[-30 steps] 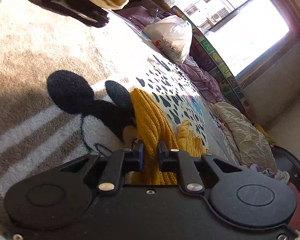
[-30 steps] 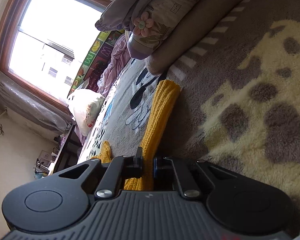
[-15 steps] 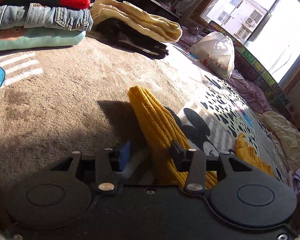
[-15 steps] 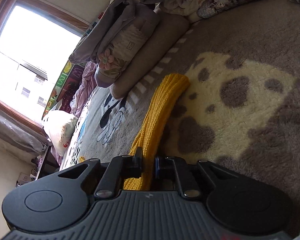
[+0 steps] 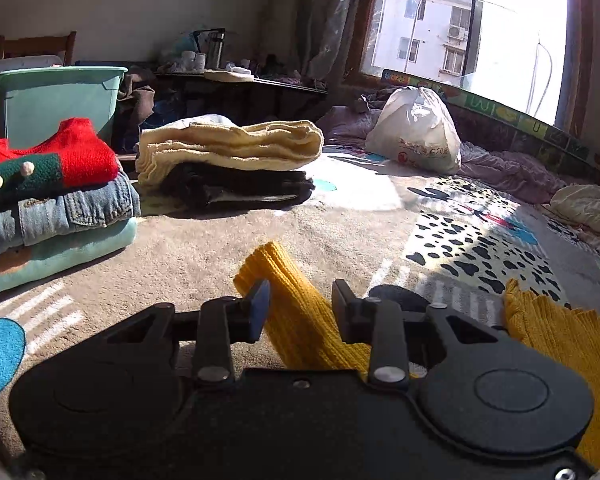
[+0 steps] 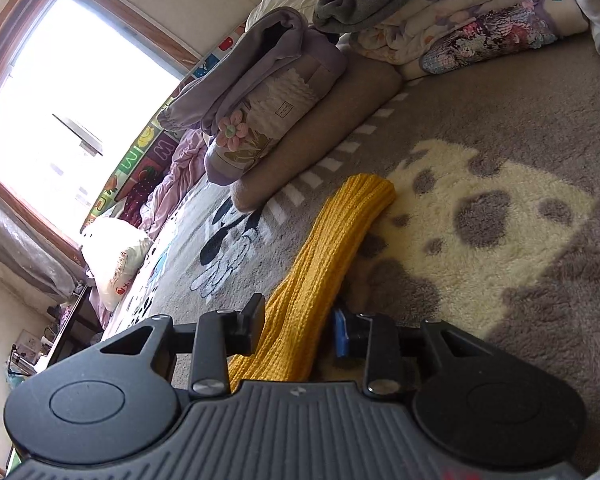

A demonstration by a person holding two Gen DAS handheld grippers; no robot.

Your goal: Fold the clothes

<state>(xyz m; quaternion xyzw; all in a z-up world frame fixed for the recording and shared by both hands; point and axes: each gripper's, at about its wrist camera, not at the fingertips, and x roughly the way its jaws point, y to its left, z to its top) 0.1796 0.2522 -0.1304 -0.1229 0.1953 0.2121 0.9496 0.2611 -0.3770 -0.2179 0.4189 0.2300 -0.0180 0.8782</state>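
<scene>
Left gripper [image 5: 300, 308]: jaws standing apart, straddling the yellow knit garment [image 5: 296, 320] without clamping it.
Right gripper [image 6: 298, 326]: jaws likewise spread, the garment [image 6: 320, 264] passing loosely between.
Garment: lying in a folded strip on the grey rug [image 6: 500, 128].
Background: folded stacks [image 5: 56, 204] sitting on the carpet.

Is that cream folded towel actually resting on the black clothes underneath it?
Touching. The left wrist view shows the cream folded towel lying directly on the black folded clothes, with no gap between them.
</scene>
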